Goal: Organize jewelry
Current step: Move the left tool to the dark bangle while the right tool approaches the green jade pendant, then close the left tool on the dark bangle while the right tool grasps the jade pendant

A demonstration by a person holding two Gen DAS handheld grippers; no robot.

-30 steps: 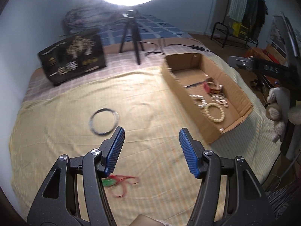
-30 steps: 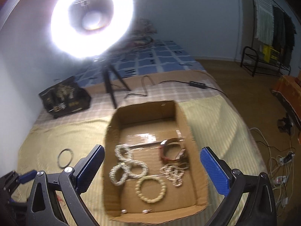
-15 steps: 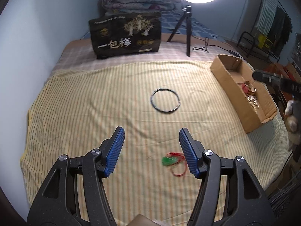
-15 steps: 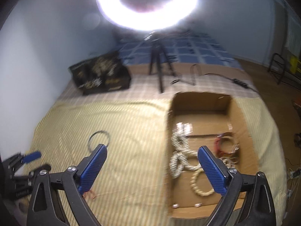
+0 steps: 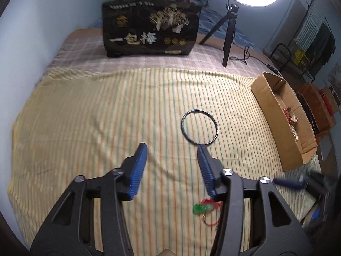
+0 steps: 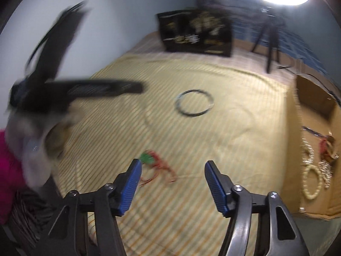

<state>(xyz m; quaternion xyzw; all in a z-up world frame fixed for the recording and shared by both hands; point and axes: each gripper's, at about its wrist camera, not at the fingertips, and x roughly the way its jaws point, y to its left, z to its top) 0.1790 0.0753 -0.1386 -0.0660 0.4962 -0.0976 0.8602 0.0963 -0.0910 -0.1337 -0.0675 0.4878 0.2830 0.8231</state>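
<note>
Both grippers swung off the cardboard box point(image 5: 283, 125) toward the loose pieces on the striped sheet point(image 5: 106, 117), and both sets of jaws had just been closing with nothing between them. Left gripper point(image 5: 171, 168) was part-open and empty, its right fingertip just short of the near rim of the dark metal bangle point(image 5: 199, 127), which lay flat mid-sheet. Right gripper point(image 6: 172, 183) was also part-open and empty, with the green pendant on red cord point(image 6: 155, 162) just beyond its left finger, near edge of sheet. Box sat at the right side of the bed and already held pearl bracelets point(image 6: 312, 179) and a reddish piece. Step looked like the approach to pick up the two leftovers, nothing gripped yet. Next move likely called for lowering each claw over its item, straddling the bangle's rim and the pendant body, closing, then carrying to the box. Thin rim flat on soft cloth could slip; cord may trail
</note>
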